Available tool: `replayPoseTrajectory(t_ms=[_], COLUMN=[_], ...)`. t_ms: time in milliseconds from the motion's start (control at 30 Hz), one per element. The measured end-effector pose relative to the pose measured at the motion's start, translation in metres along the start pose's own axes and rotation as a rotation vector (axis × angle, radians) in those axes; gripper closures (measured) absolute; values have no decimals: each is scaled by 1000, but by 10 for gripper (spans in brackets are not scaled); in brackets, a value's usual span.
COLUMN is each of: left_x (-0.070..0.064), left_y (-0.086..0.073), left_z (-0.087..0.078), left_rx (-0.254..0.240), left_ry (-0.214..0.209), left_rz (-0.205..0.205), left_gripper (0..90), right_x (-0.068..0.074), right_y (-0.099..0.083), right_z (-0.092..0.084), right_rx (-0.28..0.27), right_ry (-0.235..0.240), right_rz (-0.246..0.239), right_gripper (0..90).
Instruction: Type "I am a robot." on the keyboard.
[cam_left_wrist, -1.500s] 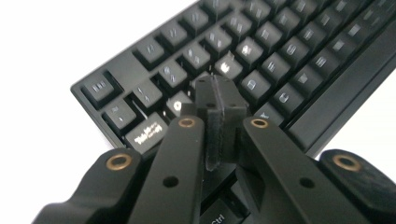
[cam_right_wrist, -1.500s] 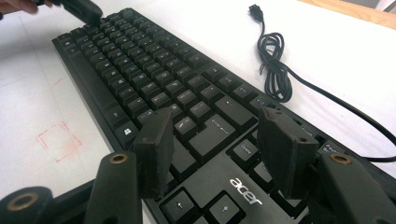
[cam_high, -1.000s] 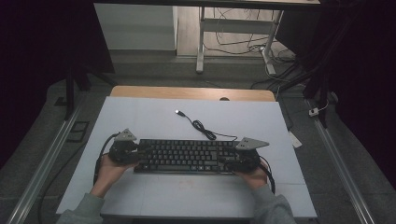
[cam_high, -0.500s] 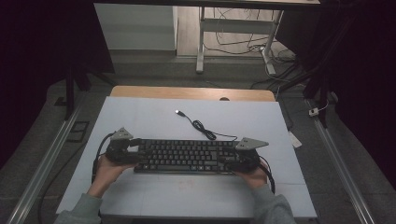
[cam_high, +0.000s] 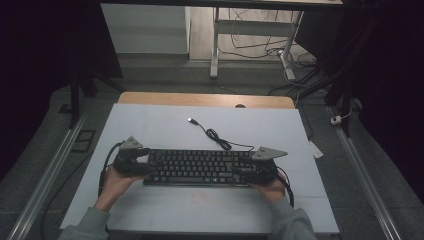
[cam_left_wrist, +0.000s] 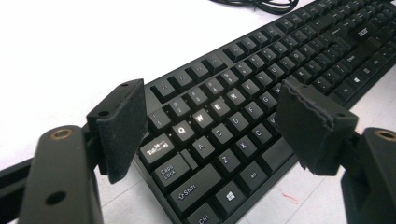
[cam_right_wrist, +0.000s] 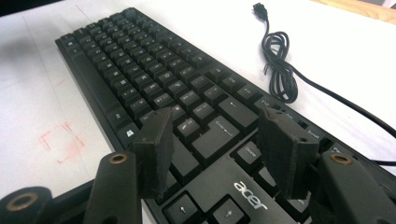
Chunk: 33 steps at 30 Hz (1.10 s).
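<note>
High view: a black keyboard (cam_high: 200, 166) lies on the white surface (cam_high: 165, 125) with one hand-held gripper at each end, the left hand-held gripper (cam_high: 137, 161) at its left end and the right hand-held gripper (cam_high: 252, 170) at its right end. Left gripper view has that tool's jaws spread wide, just opened further, the pads straddling the Q-W-E corner without pressing it. Right gripper view has its jaws partly spread above the arrow-key end, apart from the keys as far as I can tell. Beyond the right hand-held gripper trails the keyboard's cable (cam_right_wrist: 280, 74). I judge this a release after placing; next, both tools should lift clear without dragging the keyboard.
</note>
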<state>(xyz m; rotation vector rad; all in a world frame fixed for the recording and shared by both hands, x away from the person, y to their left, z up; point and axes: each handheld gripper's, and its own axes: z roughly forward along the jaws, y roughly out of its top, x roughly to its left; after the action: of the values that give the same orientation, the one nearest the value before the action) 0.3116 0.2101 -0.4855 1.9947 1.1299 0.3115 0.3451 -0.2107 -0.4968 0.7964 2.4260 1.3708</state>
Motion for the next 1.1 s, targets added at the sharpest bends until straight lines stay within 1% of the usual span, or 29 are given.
replayPoseTrajectory(t_ms=[133, 300, 400, 633, 733, 833, 933, 1000, 1100], left_x=[-1, -1, -1, -2, -2, -2, -3, -3, -3], left_y=[0, 0, 0, 0, 0, 0, 0, 0, -1], left_z=[0, 2, 3, 5, 6, 6, 6, 6, 7], left_rx=[2, 8, 14, 20, 22, 25, 25, 27, 33], left_ry=[2, 3, 5, 3, 4, 4, 1, 1, 2], left_rz=[0, 1, 1, 5, 7, 8, 9, 13, 14], left_gripper=[247, 241, 238, 236, 236, 236, 236, 236, 235], right_x=[1, 3, 5, 10, 14, 18, 22, 26, 30], right_y=[3, 8, 11, 20, 23, 25, 28, 30, 32], right_z=[0, 0, 1, 7, 11, 15, 19, 23, 28], right_rx=[-4, -24, -29, -30, -21, -6, 2, 6, 28], right_ry=[3, 16, 15, 25, 30, 35, 46, 54, 77], right_rz=[-4, 7, 9, 6, -3, -17, -28, -41, -65], right_gripper=[462, 462, 463, 468, 484, 525, 589, 639, 732])
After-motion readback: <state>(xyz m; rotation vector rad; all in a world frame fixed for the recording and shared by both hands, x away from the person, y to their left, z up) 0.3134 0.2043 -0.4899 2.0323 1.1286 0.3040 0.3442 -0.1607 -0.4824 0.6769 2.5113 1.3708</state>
